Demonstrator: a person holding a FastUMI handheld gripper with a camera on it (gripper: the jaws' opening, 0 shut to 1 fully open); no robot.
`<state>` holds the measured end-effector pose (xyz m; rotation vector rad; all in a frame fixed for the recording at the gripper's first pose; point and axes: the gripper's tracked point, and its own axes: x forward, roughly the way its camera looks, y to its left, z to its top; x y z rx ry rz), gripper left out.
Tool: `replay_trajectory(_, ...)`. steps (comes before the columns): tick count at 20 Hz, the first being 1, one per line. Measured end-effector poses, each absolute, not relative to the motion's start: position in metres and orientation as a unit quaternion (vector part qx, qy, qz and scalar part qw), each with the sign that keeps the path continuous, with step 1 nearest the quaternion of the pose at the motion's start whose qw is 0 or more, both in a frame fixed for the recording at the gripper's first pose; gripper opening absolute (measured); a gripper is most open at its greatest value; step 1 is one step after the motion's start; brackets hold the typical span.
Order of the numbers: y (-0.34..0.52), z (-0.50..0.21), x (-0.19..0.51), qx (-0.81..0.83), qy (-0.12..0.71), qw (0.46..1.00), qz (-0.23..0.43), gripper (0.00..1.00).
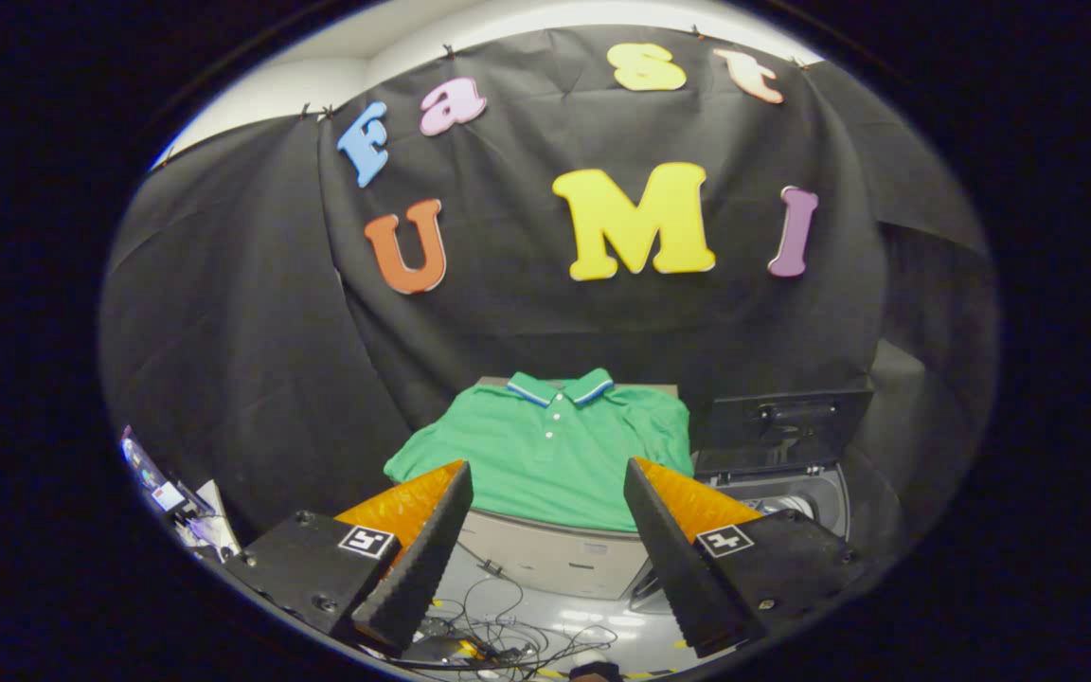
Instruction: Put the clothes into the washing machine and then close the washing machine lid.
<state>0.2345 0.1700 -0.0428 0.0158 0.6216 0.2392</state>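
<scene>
1. Gripper [545, 488]: the jaws stand spread wide and grasp nothing. They hang in the air short of the shirt.
2. Shirt [550, 450]: a green polo, laid flat on a box-like stand [555, 559] beyond the jaws, collar toward the booth wall, its front hem drooping over the stand's near edge.
3. Washer [782, 493]: just right of the shirt, lid [782, 421] raised, drum opening visible beneath it.
4. Risk, weak pinch: catching a single thin layer would likely let the fabric slip out during the carry.
5. Risk, trailing cloth: a sleeve or hem left over the washer rim would likely block the lid from closing.
6. Risk, snagging: cables [498, 630] lie on the floor below; a dropped shirt could tangle there.
</scene>
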Motion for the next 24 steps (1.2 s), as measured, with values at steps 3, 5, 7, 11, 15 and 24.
replay_trajectory(3,0.188,-0.077,0.266,-0.012,0.367,0.921,0.131,1.00)
replay_trajectory(5,0.195,-0.098,0.291,-0.025,0.403,0.905,0.133,1.00)
replay_trajectory(7,0.193,-0.120,0.314,-0.042,0.437,0.890,0.123,1.00)
replay_trajectory(11,0.200,-0.146,0.352,-0.035,0.497,0.859,0.119,1.00)
replay_trajectory(15,0.201,-0.173,0.392,-0.050,0.541,0.833,0.104,1.00)
replay_trajectory(24,0.217,-0.216,0.444,-0.088,0.613,0.781,0.076,0.99)
